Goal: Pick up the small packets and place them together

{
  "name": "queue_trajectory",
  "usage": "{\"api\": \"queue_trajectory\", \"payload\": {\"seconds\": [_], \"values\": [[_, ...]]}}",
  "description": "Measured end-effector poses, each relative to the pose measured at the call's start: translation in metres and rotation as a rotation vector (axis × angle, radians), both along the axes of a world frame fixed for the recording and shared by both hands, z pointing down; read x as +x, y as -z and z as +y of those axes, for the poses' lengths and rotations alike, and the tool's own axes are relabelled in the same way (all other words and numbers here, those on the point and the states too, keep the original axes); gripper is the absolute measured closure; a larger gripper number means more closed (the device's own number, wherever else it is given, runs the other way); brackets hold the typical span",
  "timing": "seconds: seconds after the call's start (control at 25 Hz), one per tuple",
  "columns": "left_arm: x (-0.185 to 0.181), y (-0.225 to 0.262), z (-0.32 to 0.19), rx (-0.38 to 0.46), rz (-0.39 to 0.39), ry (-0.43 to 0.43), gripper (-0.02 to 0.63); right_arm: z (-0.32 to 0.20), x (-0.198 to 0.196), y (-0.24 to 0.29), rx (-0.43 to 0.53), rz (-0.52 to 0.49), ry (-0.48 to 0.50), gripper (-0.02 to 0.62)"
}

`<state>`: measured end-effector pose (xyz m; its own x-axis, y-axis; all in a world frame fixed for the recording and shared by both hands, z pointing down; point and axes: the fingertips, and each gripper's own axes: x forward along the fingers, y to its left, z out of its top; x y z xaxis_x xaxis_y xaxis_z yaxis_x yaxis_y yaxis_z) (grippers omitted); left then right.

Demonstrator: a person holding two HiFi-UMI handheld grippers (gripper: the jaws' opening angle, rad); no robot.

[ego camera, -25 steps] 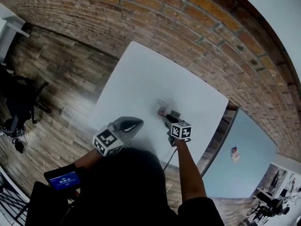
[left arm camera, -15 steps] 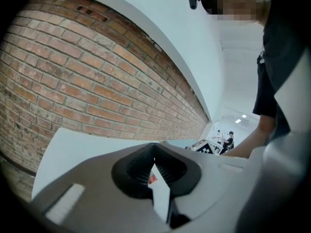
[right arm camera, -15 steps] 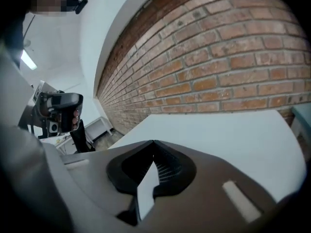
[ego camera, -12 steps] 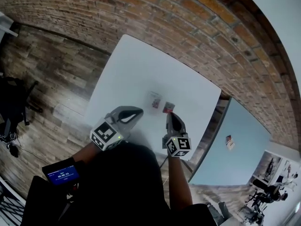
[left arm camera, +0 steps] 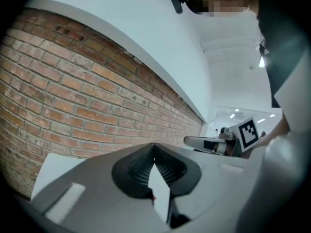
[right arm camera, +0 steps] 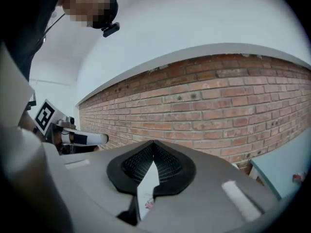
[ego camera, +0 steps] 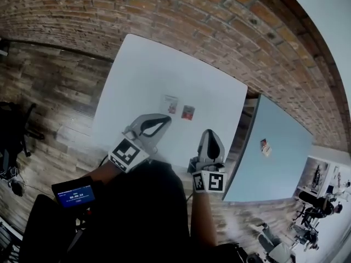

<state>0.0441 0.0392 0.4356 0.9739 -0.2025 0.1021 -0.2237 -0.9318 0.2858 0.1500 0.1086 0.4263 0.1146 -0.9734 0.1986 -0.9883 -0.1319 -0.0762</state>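
The white table [ego camera: 159,64] lies open across its far half and left side, so a gripper could sweep there freely. The only things on it are a pale packet [ego camera: 170,104] and a red packet [ego camera: 188,112], side by side and slightly apart, toward the near edge. The left gripper [ego camera: 163,120] and the right gripper [ego camera: 213,133] hang at the near edge, well apart, with a wide lane between them toward the packets. A brick wall [ego camera: 219,32] runs close behind the far edge and closes that side. On the right a pale blue surface [ego camera: 274,147] stands just beside the table, narrowing the passage. Wooden floor [ego camera: 49,92] lies open on the left.
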Motion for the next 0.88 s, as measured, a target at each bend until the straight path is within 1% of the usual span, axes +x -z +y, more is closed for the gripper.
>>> {"api": "queue_trajectory", "payload": {"seconds": [0.12, 0.24, 0.36, 0.48, 0.6, 0.76, 0.88], "values": [[0.005, 0.016, 0.009, 0.04, 0.032, 0.099, 0.606, 0.011, 0.009, 0.007, 0.02, 0.033, 0.015, 0.594], [0.011, 0.023, 0.017, 0.069, 0.031, 0.201, 0.606, 0.017, 0.011, 0.021, 0.069, 0.063, 0.089, 0.595], [0.015, 0.034, 0.039, 0.113, 0.047, 0.291, 0.606, 0.034, 0.007, 0.037, 0.106, 0.101, 0.161, 0.595], [0.011, 0.042, 0.055, 0.146, 0.025, 0.362, 0.606, 0.047, 0.003, 0.047, 0.137, 0.095, 0.202, 0.595], [0.013, 0.05, 0.069, 0.178, 0.022, 0.397, 0.606, 0.056, 0.009, 0.052, 0.135, 0.109, 0.22, 0.595], [0.006, 0.051, 0.078, 0.177, 0.024, 0.427, 0.606, 0.066, 0.017, 0.053, 0.136, 0.128, 0.188, 0.595], [0.005, 0.052, 0.078, 0.189, 0.02, 0.427, 0.606, 0.067, 0.02, 0.055, 0.144, 0.138, 0.172, 0.595]]}}
